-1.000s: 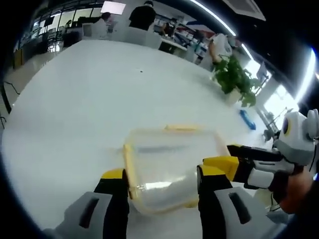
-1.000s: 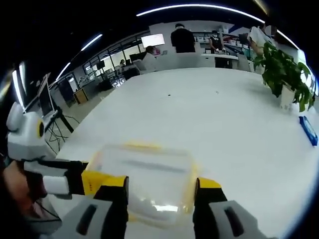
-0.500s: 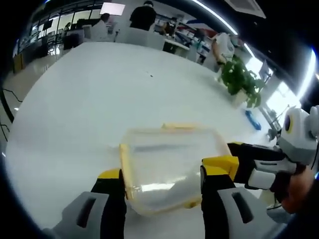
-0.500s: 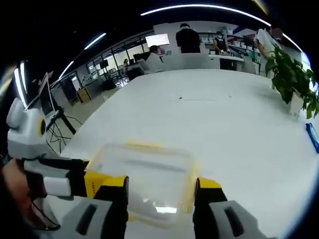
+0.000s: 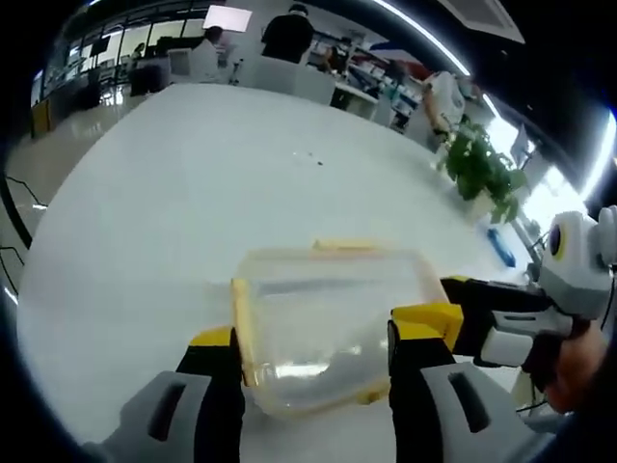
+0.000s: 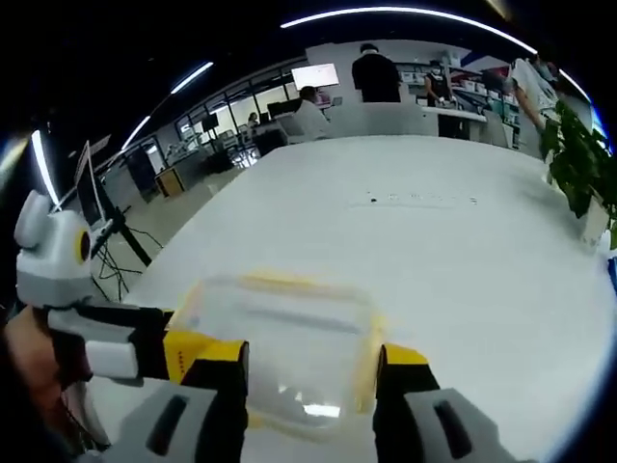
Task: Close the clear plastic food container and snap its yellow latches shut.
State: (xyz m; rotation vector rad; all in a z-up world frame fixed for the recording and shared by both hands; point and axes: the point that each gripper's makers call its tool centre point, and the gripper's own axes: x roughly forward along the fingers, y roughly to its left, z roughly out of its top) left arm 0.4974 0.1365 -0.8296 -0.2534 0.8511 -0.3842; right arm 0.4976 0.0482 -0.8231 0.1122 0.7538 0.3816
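Container (image 5: 328,323): clear plastic, yellow trim along its edges, lid on, resting on the white table (image 5: 174,193) directly ahead of both tools. In the left gripper view, the left gripper (image 5: 313,362) has its yellow-tipped jaws standing wide, one on each side of the container's near end; contact with the walls cannot be confirmed. The right gripper (image 5: 501,318) enters that view from the right, its yellow tip just beside the container's right edge. In the right gripper view, the right gripper (image 6: 310,376) likewise straddles the container (image 6: 280,338), jaws spread to the box's width. The left gripper (image 6: 145,347) comes in from the left, against the container's side. Latch positions are too blurred to judge. A potted plant (image 5: 480,169) stands well apart at the table's far right.
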